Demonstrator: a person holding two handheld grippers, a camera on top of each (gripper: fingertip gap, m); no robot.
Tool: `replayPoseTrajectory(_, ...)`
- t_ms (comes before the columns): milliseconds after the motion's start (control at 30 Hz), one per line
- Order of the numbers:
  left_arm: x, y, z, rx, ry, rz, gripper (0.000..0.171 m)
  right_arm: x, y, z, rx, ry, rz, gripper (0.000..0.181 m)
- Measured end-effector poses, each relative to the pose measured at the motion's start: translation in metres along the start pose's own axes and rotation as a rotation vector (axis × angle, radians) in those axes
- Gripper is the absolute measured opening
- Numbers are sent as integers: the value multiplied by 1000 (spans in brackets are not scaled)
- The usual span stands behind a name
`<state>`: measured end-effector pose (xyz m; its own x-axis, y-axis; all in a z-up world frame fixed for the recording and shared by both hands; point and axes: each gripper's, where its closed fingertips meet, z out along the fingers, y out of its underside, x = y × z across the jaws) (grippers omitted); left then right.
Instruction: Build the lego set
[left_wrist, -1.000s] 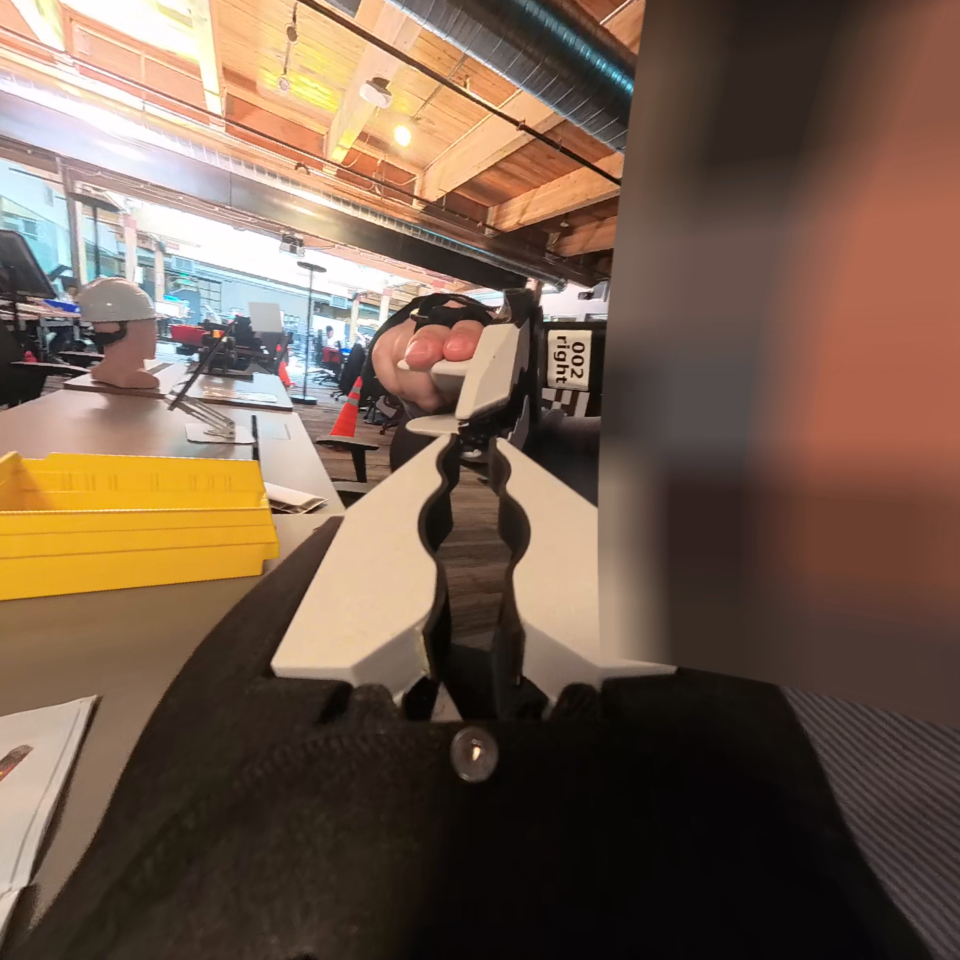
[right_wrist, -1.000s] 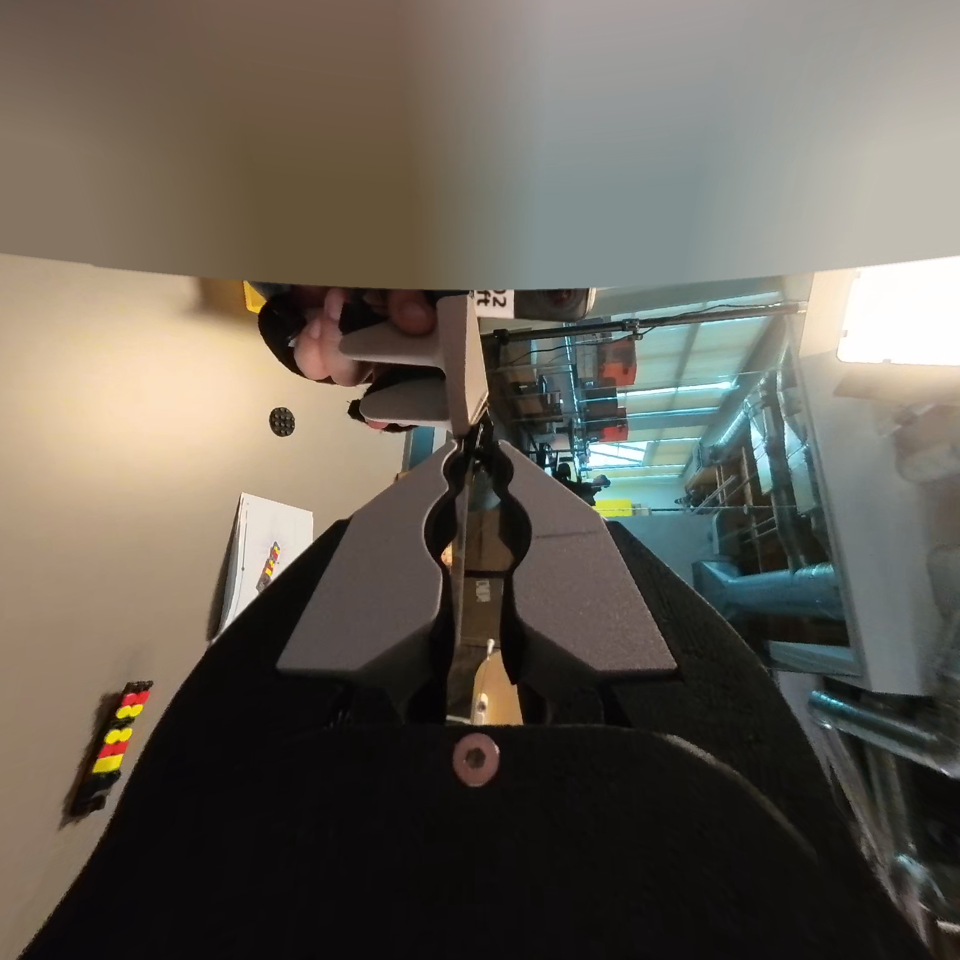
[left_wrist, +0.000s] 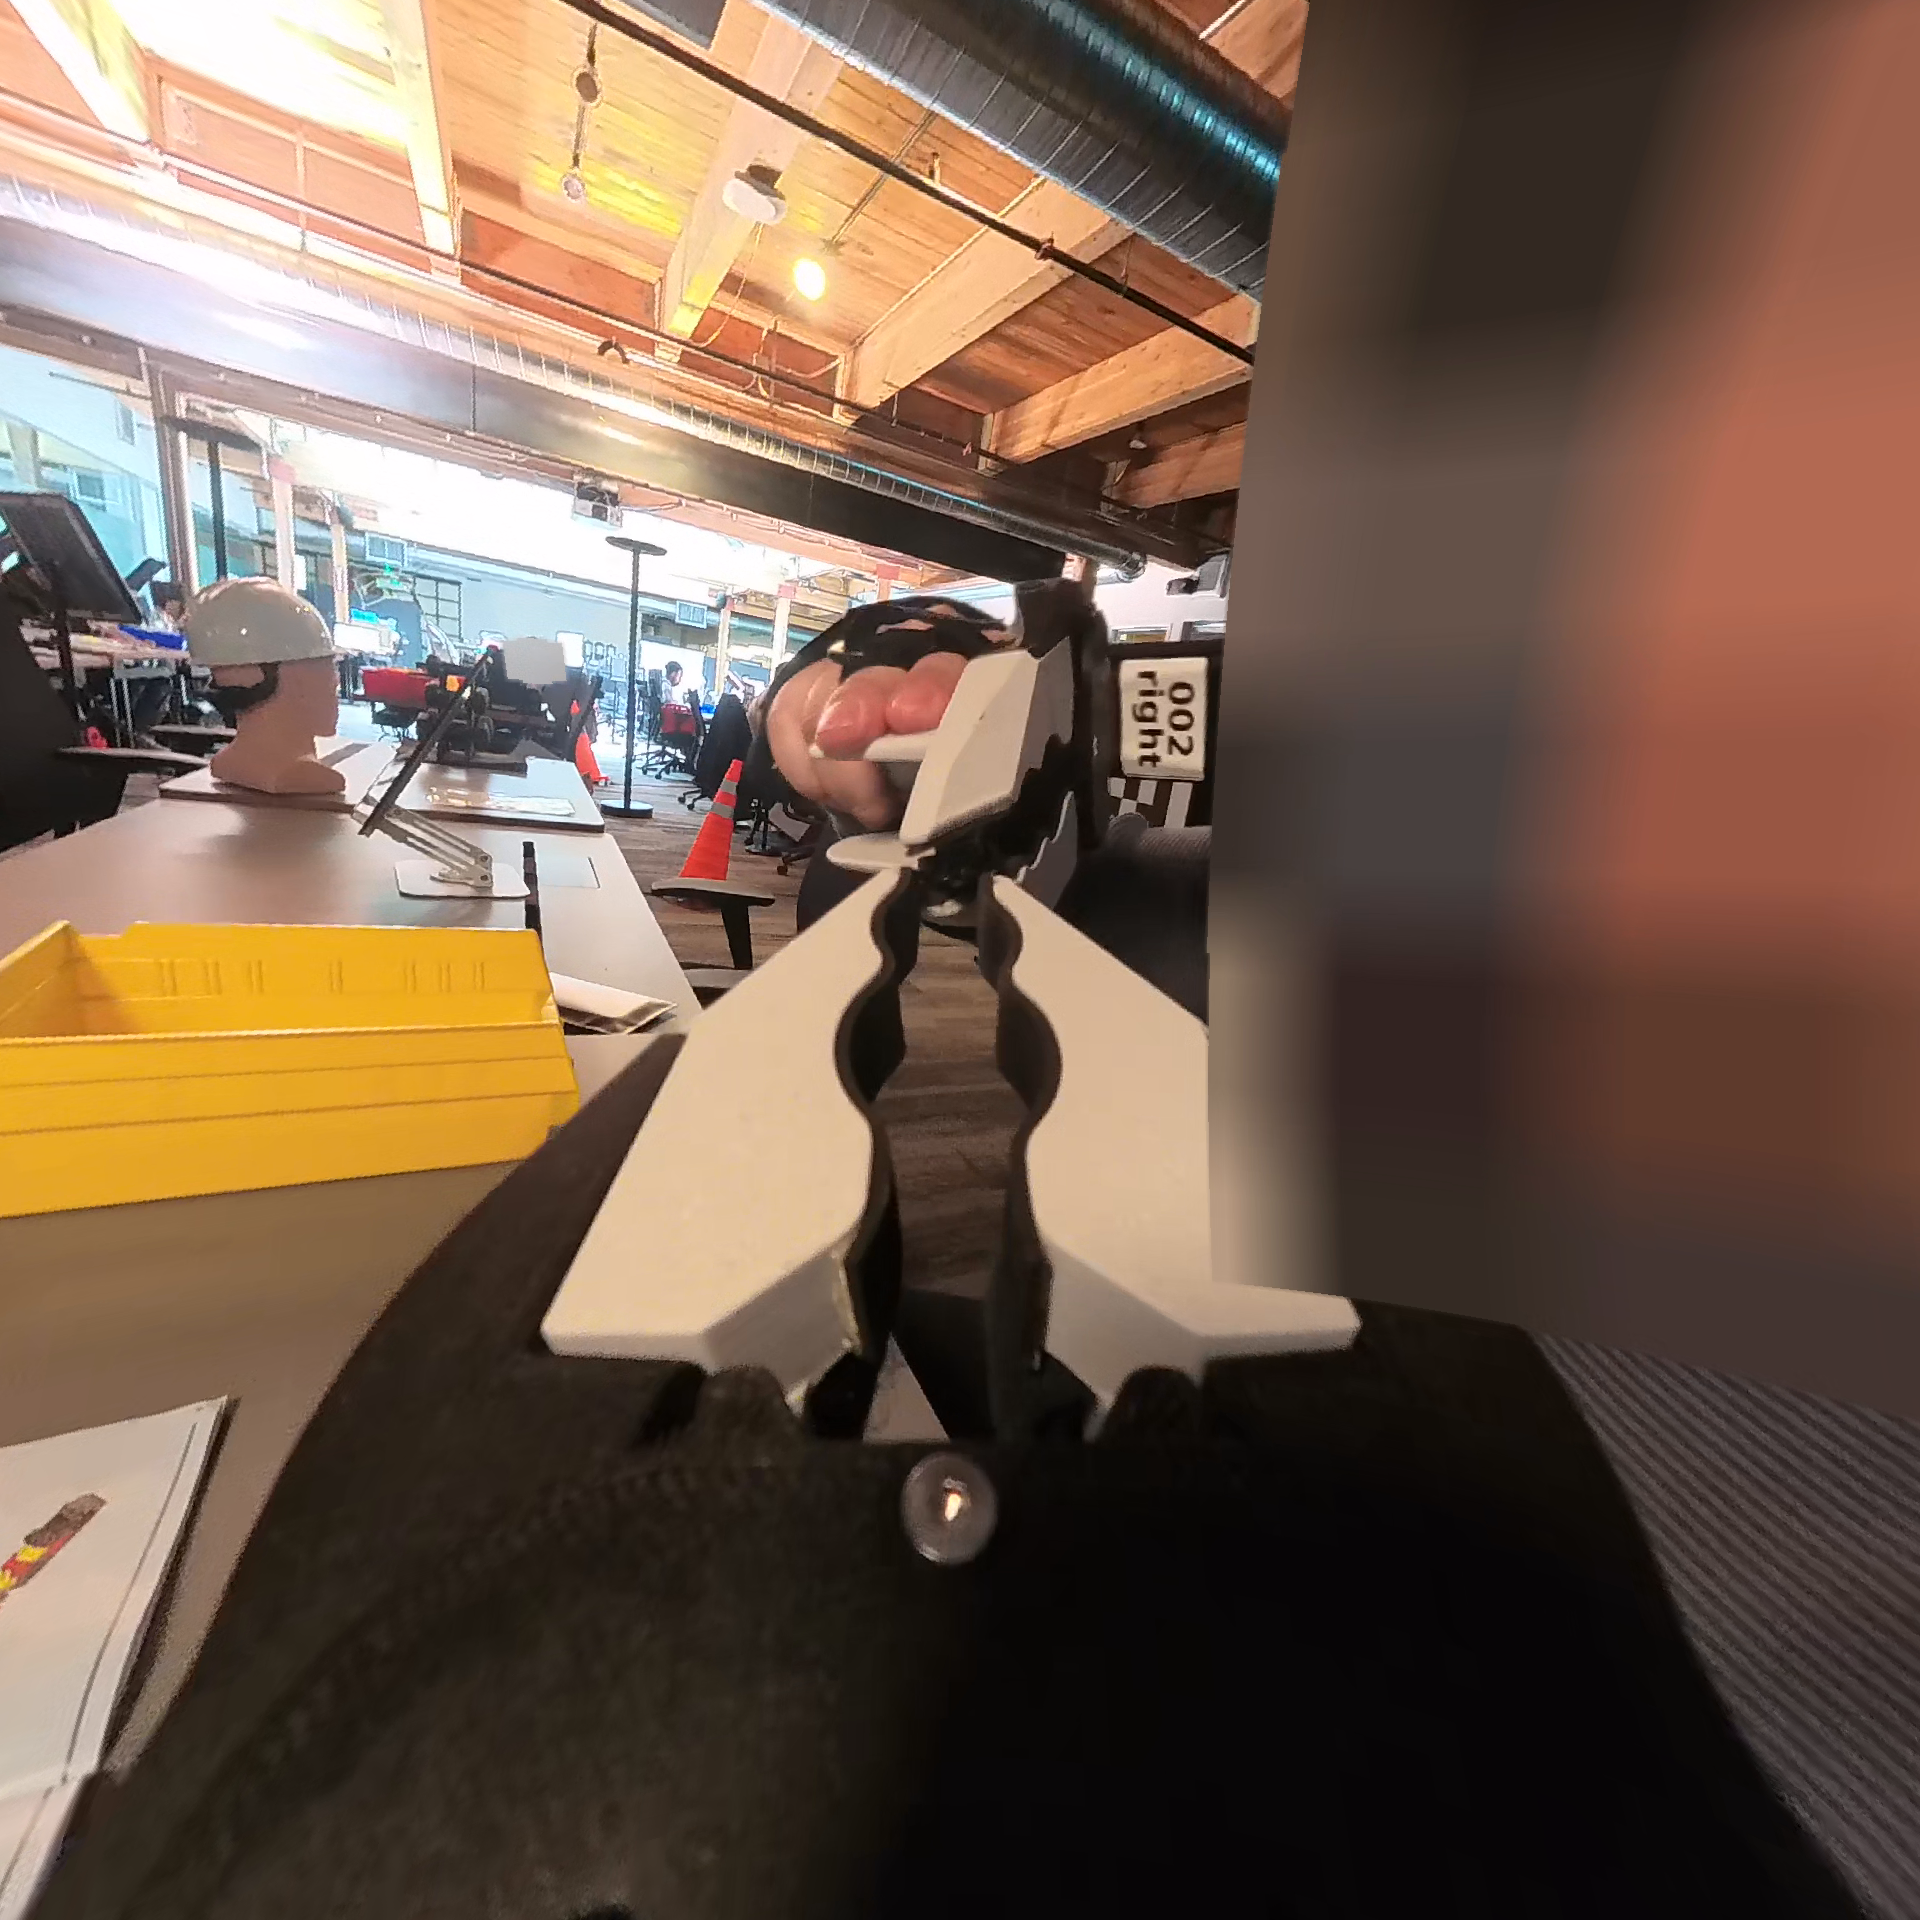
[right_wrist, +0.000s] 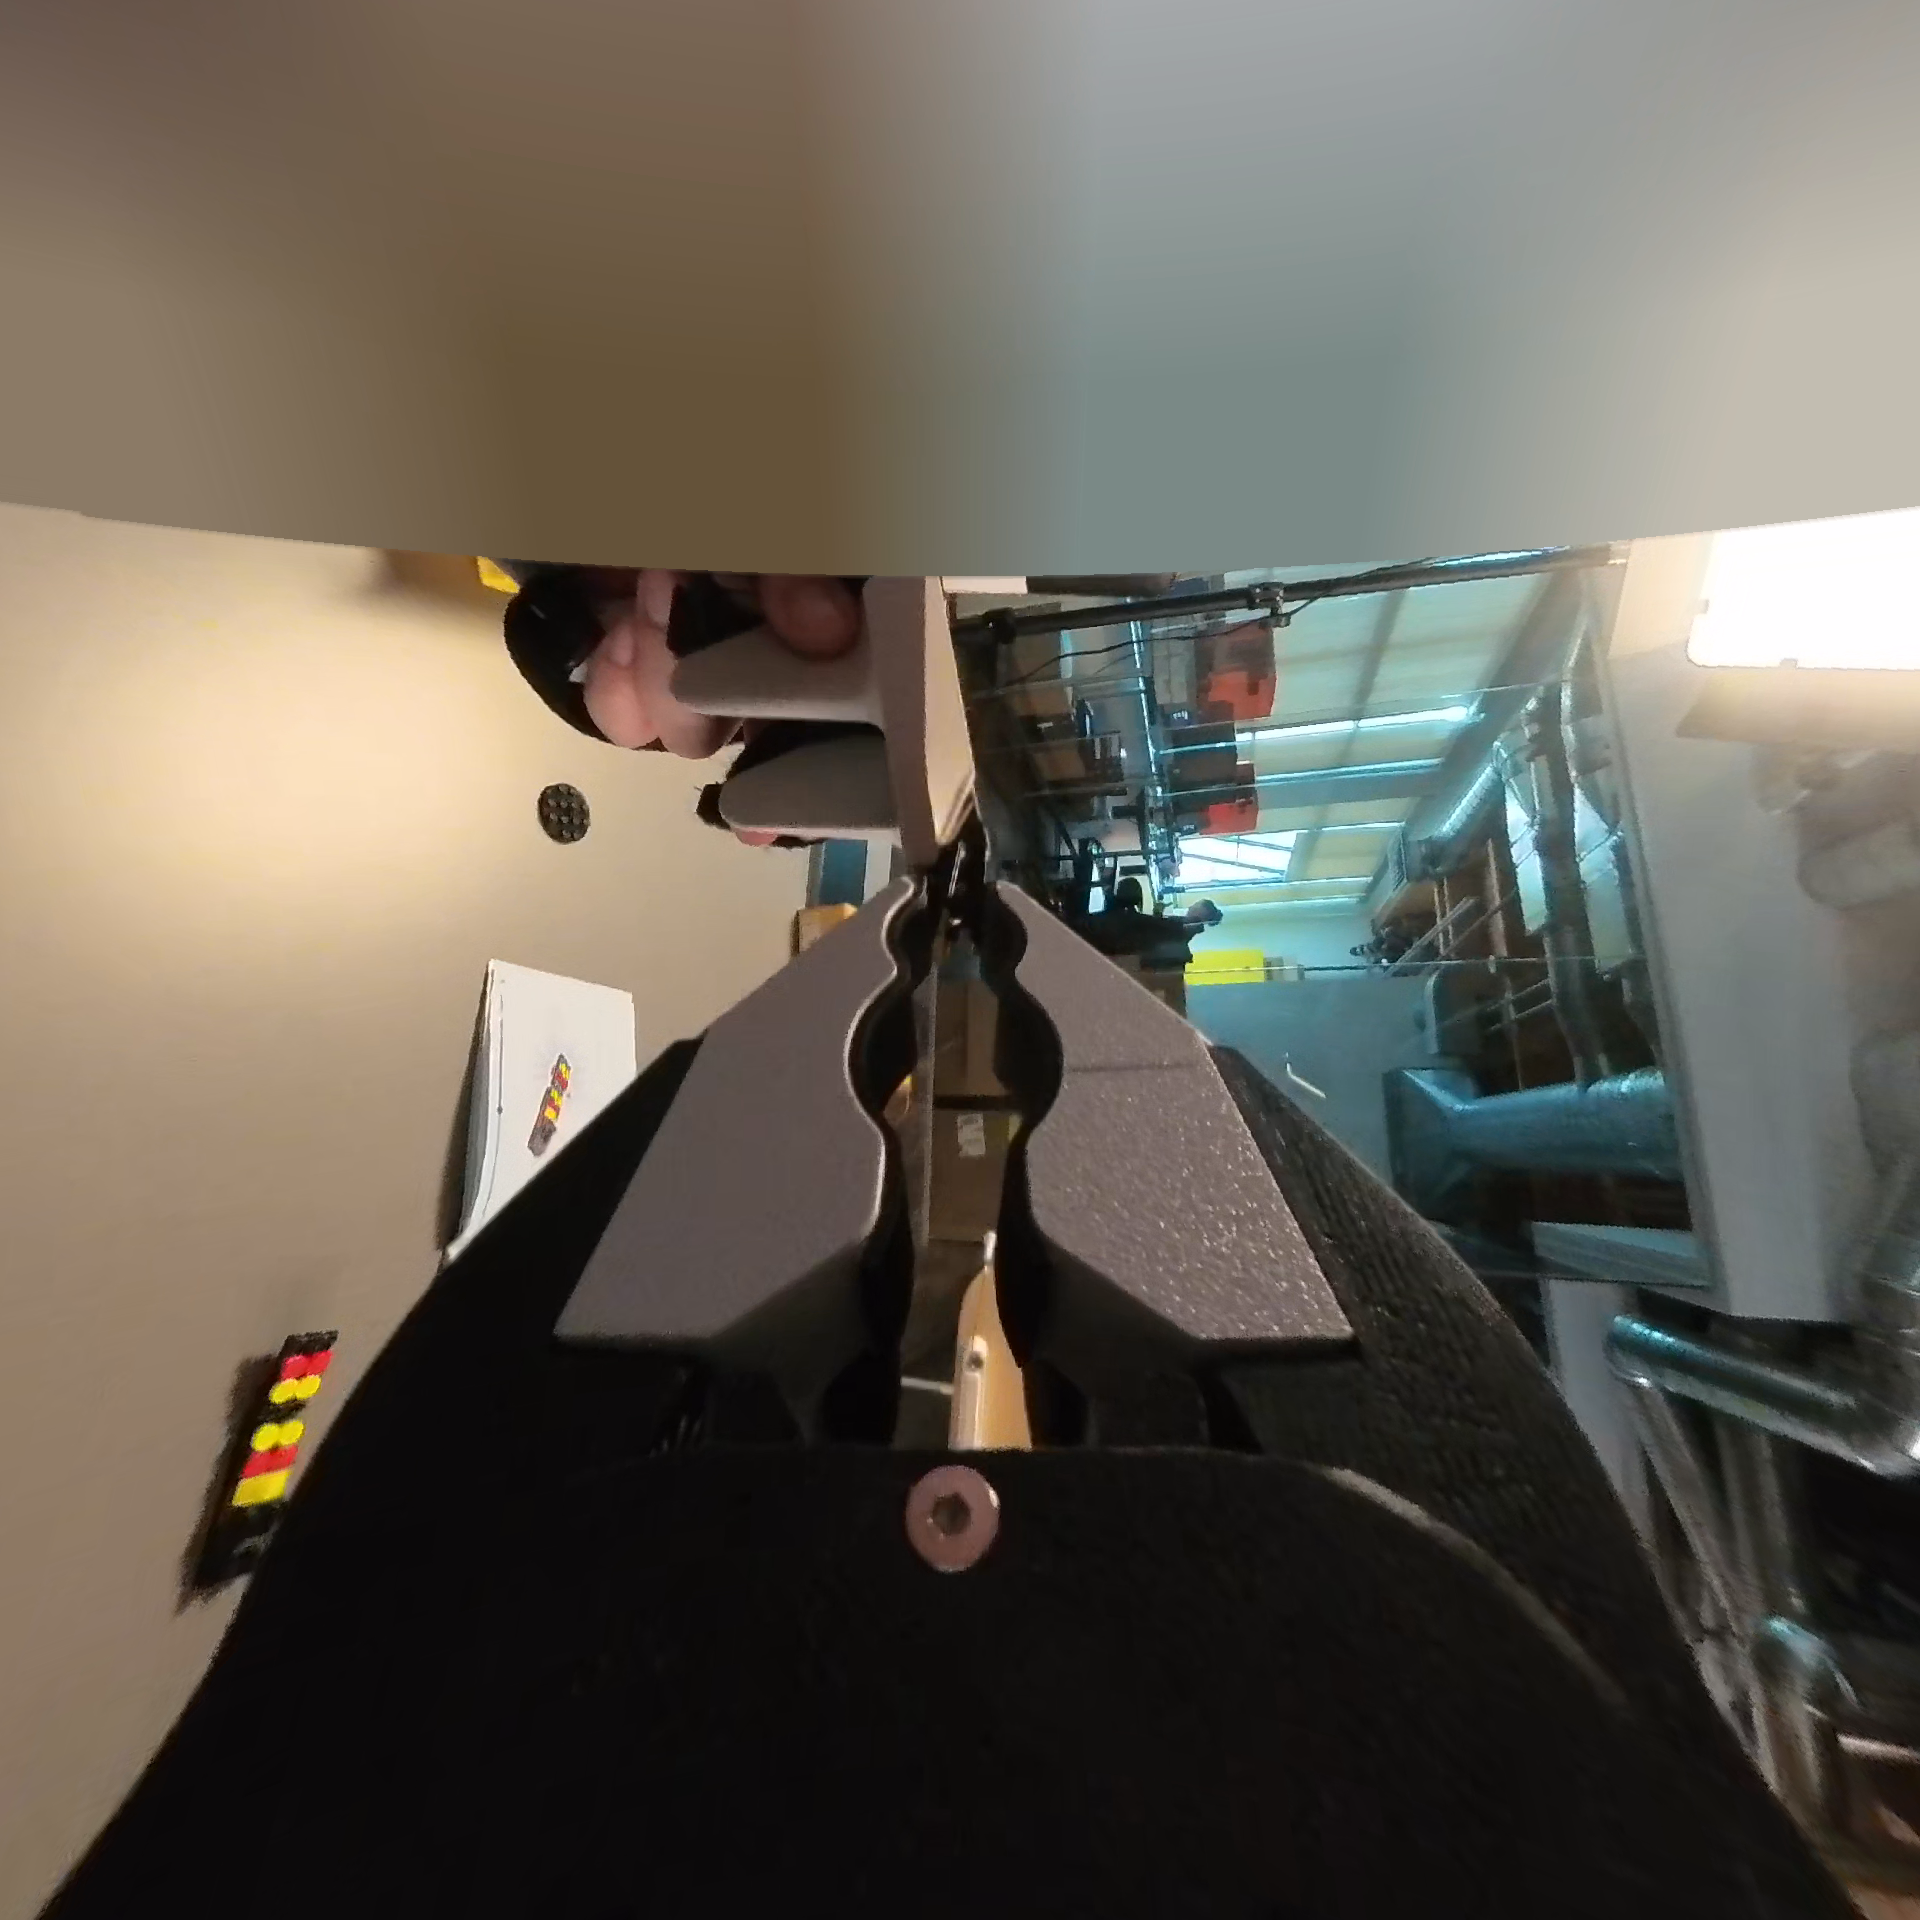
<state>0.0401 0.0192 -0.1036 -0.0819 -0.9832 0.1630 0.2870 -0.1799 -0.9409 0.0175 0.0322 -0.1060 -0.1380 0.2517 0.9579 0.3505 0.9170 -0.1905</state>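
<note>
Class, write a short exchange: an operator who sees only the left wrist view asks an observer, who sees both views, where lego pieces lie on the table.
Operator: I see the yellow bin and the instruction sheet, but no loose lego. Is there any on the table?
Observer: Yes. The right wrist view shows a black strip with red and yellow pieces on top, lying flat on the table.
Operator: Anything else loose?
Observer: A small round black piece with studs lies by itself, well apart from the strip, past the sheet.
</note>
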Motion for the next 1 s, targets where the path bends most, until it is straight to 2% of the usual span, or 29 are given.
replayPoseTrajectory(133,-1,3,1,-8,-1,-9,10,-3,1,-2,-1,9,-7,6)
replayPoseTrajectory(233,-2,4,3,-19,-23,62,10,-3,3,-3,13,-3,33,6)
replayPoseTrajectory(367,-7,-1,-2,-61,-178,345,16,-1,10,-11,22,-10,60,7)
replayPoseTrajectory(500,5,-9,3,-107,-263,627,22,-3,13,-34,29,-12,105,7)
replayPoseTrajectory(633,17,1,33,-189,-302,921,27,-4,15,-70,-14,-10,127,6)
replayPoseTrajectory(833,27,20,109,-263,-320,1442,24,0,17,-130,-197,-30,82,6)
replayPoseTrajectory(933,28,19,143,-212,-342,1635,21,6,16,-159,-277,-10,52,7)
replayPoseTrajectory(1000,34,16,162,-141,-311,1658,20,10,15,-179,-313,9,57,7)
